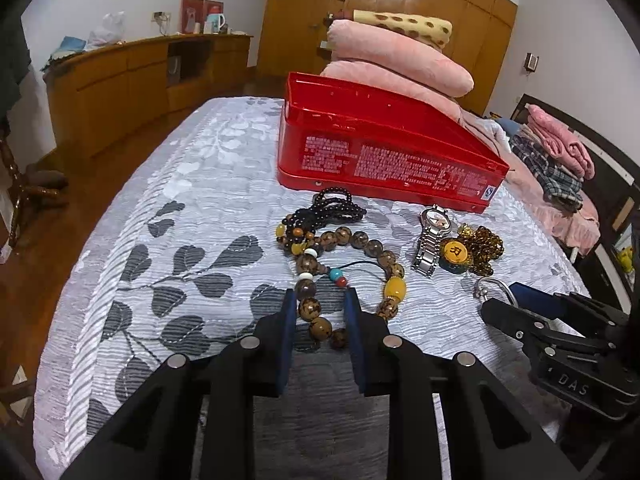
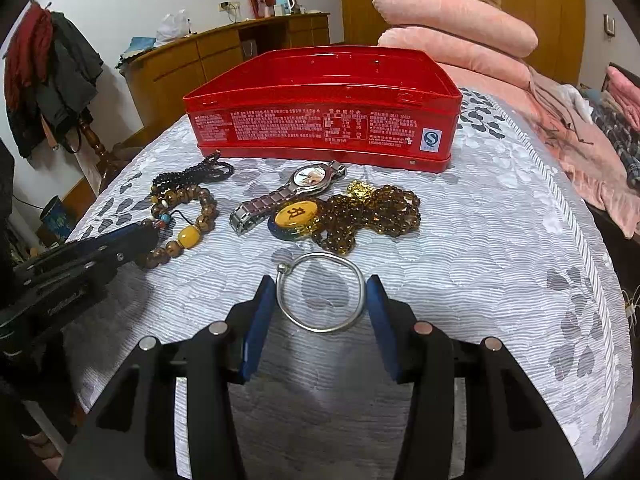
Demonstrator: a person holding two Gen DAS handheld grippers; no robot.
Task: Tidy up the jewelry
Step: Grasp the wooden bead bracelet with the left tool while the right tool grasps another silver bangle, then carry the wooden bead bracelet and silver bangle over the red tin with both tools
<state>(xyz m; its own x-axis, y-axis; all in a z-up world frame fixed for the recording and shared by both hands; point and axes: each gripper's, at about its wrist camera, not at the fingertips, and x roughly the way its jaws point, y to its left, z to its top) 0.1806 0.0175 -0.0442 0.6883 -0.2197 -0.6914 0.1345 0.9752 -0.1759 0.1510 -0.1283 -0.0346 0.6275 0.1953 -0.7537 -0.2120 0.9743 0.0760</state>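
Two grippers on the bed. My left gripper (image 1: 320, 304) has its blue pads straddling one side of the brown wooden-bead bracelet (image 1: 348, 276), lower centre of the left wrist view. I see a gap on the right pad, so I count it as not clamped yet. My right gripper (image 2: 320, 300) brackets the thin silver wire bangle (image 2: 320, 292), centre of the right wrist view. The pads sit just beside its rim and look released, with no squeeze visible.

The open red rectangular tin (image 2: 320, 120) stands in the upper centre. The silver metal-link watch (image 2: 288, 196), yellow round token (image 2: 296, 214), amber bead strand (image 2: 376, 212) and black bead strand (image 2: 192, 172) lie between the tin and the grippers.

Risks as I judge them: round beads could roll out of the left pads, or lifting one side could drag the black strand, which touches the bracelet. The bangle is thin and could snap sideways or pin into the soft grey leaf-print bedspread (image 2: 500, 240).

Room: the bedspread is open at right. The bed's edge is close at left behind my left gripper. The tin's front wall needs clearing on the way in.
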